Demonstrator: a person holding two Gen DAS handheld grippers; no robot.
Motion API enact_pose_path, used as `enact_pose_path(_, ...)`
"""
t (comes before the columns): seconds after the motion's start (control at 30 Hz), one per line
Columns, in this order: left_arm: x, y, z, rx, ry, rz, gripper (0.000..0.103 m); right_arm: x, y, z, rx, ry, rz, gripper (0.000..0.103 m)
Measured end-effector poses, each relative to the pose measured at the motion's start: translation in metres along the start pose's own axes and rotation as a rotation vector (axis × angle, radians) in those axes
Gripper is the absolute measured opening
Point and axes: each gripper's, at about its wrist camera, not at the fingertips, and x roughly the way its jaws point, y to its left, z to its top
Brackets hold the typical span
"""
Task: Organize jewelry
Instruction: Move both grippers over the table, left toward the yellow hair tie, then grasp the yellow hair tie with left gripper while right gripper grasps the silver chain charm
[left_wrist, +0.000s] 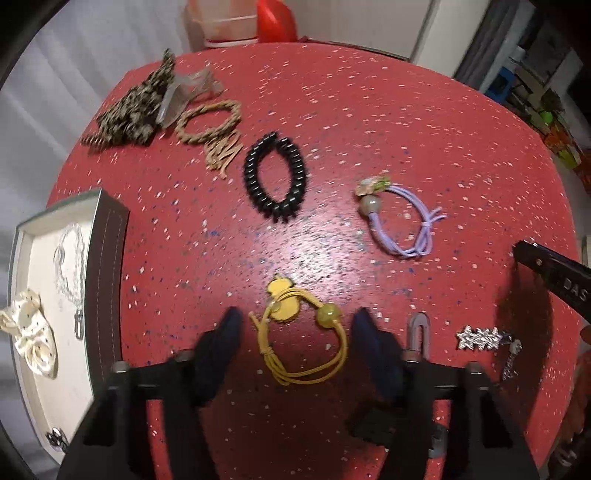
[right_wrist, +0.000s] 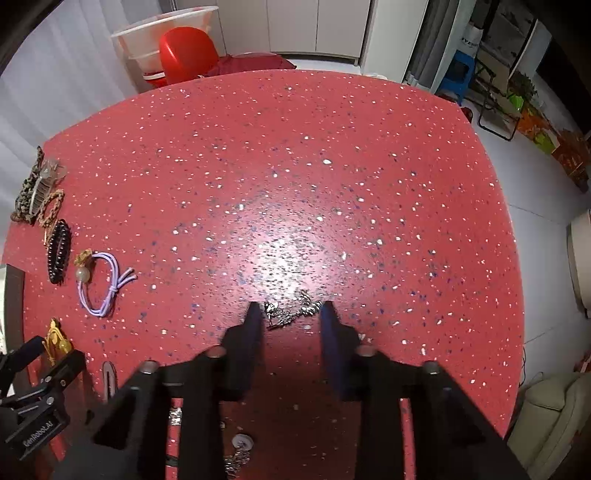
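Hovering wide open, the left gripper (left_wrist: 297, 321) straddles the yellow hair tie (left_wrist: 301, 338) without gripping it; beyond it lies the black spiral tie (left_wrist: 275, 175), right gripper (right_wrist: 290, 314) spread around a silver clip (right_wrist: 291, 312).

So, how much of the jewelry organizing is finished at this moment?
Done: the box already holds a cream bow and a silver chain.
In hand: nothing is gripped yet. The open left gripper straddles the yellow hair tie; the open right gripper frames a small silver piece.
Left: black spiral tie, purple hair tie, braided tan tie, the camouflage piece, grey clip.
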Motion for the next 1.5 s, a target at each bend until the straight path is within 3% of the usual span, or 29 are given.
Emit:
enact_pose_path(0.13,-0.005,0.001,0.004,0.005,0.007,-0.053,0.016,-0.001,-0.005,-0.004,0.02,0.002,0.016,0.032)
enact_pose_path(0.57,-0.054,0.004,-0.012,0.035,-0.039,-0.133,0.016,-0.045,-0.023,-0.037,0.078,0.011,0.126,0.032)
enact_pose_path(0.87,-0.092,0.024,-0.053,0.056,-0.048,-0.153,0.016,-0.074,-0.018,-0.064,0.091,0.027,0.166,0.032)
enact_pose_path(1.2,-0.114,0.05,-0.076,0.036,-0.047,-0.165,0.016,-0.103,0.005,-0.084,0.061,0.032,0.18,0.032)
enact_pose_path(1.5,-0.136,0.091,-0.094,-0.011,-0.07,-0.161,0.016,-0.125,0.049,-0.095,0.009,0.027,0.209,0.032)
